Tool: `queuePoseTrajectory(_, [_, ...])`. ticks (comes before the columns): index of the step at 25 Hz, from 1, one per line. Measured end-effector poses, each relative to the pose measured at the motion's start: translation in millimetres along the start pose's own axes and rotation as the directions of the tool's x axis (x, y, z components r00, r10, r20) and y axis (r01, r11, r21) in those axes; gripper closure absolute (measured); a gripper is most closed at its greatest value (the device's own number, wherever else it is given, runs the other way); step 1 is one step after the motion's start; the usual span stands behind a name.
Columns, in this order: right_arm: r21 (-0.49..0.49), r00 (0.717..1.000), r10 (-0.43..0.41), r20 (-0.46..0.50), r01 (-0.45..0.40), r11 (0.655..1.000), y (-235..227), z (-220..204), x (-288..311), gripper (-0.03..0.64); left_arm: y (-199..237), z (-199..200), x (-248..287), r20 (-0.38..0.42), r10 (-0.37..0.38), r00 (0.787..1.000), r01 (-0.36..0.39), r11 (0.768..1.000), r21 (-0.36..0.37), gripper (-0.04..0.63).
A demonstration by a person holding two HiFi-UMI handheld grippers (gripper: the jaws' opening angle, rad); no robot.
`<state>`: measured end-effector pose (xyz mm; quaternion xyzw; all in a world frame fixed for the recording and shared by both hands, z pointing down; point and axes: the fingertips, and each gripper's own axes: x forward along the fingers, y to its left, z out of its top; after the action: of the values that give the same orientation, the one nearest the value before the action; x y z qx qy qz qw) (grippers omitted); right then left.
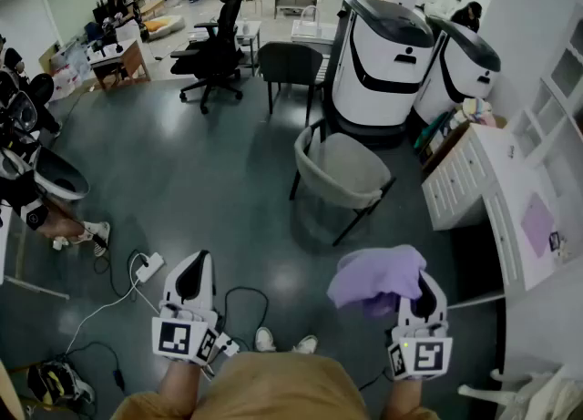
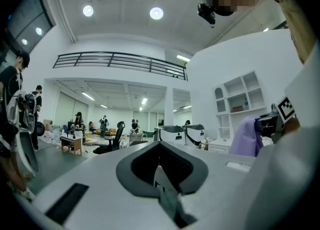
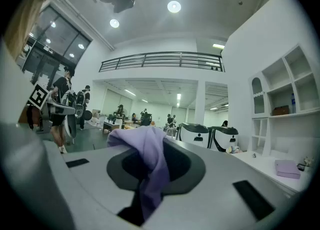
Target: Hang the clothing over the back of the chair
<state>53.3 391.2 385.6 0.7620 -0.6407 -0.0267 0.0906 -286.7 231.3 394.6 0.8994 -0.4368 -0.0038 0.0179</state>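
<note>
Two grippers show along the bottom of the head view. The left gripper (image 1: 193,272), at lower left, has its jaws pressed together with nothing between them. The right gripper (image 1: 417,289), at lower right, pinches the one piece of clothing (image 1: 373,280). This is a soft lilac-purple garment, bunched into a loose crumpled mound that spills over the jaw tips toward the left. In the right gripper view a fold of it hangs down through the jaw gap. It is held above the dark grey floor (image 1: 182,172), well apart from every chair. Three chairs are in sight: a pale grey shell chair (image 1: 342,172) on dark legs at the centre, a dark plain chair (image 1: 291,67) above it, and a black office chair (image 1: 217,40) at upper left. Two white pod-shaped machines (image 1: 383,58) stand side by side at upper right. One white drawer cabinet (image 1: 460,181) sits at the right edge, and a second, flat purple piece (image 1: 537,224) lies on the white counter beside it.
</note>
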Motion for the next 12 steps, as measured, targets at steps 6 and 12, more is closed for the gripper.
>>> queuePoseTrajectory(6, [0.022,1.0,0.029,-0.004,-0.029,0.999,-17.1,-8.3,-15.9,0.561,-23.5,2.0,-5.7,-0.006,0.01,1.0,-0.01,1.0,0.007,0.592])
queuePoseTrajectory(12, [0.064,0.998,0.067,0.011,-0.068,0.996,-36.6,-20.4,-33.5,0.561,-53.5,-2.1,-12.5,-0.006,0.018,1.0,-0.018,1.0,0.01,0.592])
